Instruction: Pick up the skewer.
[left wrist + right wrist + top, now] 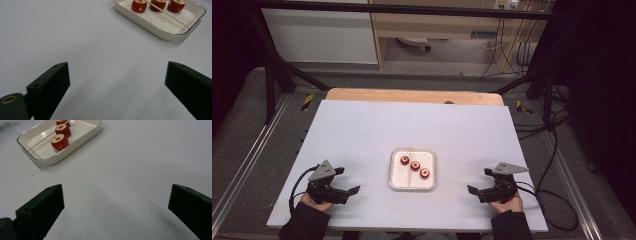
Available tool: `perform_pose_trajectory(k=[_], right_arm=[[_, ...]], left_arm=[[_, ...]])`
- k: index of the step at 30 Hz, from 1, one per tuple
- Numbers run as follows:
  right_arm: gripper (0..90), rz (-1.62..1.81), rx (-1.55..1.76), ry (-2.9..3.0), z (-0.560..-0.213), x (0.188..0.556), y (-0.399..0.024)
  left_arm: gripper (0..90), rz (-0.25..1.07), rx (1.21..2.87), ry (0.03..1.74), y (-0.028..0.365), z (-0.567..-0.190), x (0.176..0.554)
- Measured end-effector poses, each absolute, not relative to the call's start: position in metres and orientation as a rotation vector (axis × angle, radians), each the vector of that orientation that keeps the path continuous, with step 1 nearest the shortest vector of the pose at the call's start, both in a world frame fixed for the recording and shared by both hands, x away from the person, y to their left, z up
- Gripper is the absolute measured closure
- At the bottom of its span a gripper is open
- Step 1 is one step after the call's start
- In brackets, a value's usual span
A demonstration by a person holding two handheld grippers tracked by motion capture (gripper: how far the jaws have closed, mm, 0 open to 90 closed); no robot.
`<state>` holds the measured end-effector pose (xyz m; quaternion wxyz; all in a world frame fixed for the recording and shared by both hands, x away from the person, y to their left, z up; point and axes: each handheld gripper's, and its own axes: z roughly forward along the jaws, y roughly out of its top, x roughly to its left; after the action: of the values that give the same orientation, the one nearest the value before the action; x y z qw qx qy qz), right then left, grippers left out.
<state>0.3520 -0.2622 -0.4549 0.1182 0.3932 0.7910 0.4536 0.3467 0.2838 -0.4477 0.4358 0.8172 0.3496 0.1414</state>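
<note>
A white rectangular tray [412, 186] lies near the middle of the pale surface [412, 125], a little toward the person's side, between the two hand-held grippers and well apart from both. In the high view its long axis runs away from the person, front to back. Three red fruit pieces [415, 165] sit in the far half of the tray in a slanted row, from far left to nearer right, each with a pale cored hole facing up. A thin wooden skewer [170, 15] lies flat in the tray; in the left gripper view it passes just beside the fruit and its free end points toward the tray's near right corner. In the right gripper view the same skewer [41, 140] runs beside the row of fruit, its free end toward the tray's near left corner.

The left hand-held gripper [343, 181] rests low at the near left of the surface, jaws spread wide with nothing between them. The right hand-held gripper [480, 181] sits at the near right, jaws likewise apart and empty. Both point inward toward the tray.
</note>
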Motion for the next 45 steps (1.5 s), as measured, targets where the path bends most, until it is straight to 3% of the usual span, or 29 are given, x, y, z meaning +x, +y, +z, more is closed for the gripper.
perform_pose_trajectory(k=[27,34,45], right_arm=[[1.0,1.348,1.151,2.299,-0.453,0.352,-0.263],[1.0,1.345,1.154,2.302,-0.453,0.351,-0.263],[1.0,1.343,1.155,2.303,-0.453,0.351,-0.263]], left_arm=[[8.0,0.318,2.036,0.849,0.258,-0.439,0.349],[15.3,0.303,2.054,0.826,0.239,-0.432,0.35],[38.4,0.274,2.1,0.8,0.205,-0.425,0.353]])
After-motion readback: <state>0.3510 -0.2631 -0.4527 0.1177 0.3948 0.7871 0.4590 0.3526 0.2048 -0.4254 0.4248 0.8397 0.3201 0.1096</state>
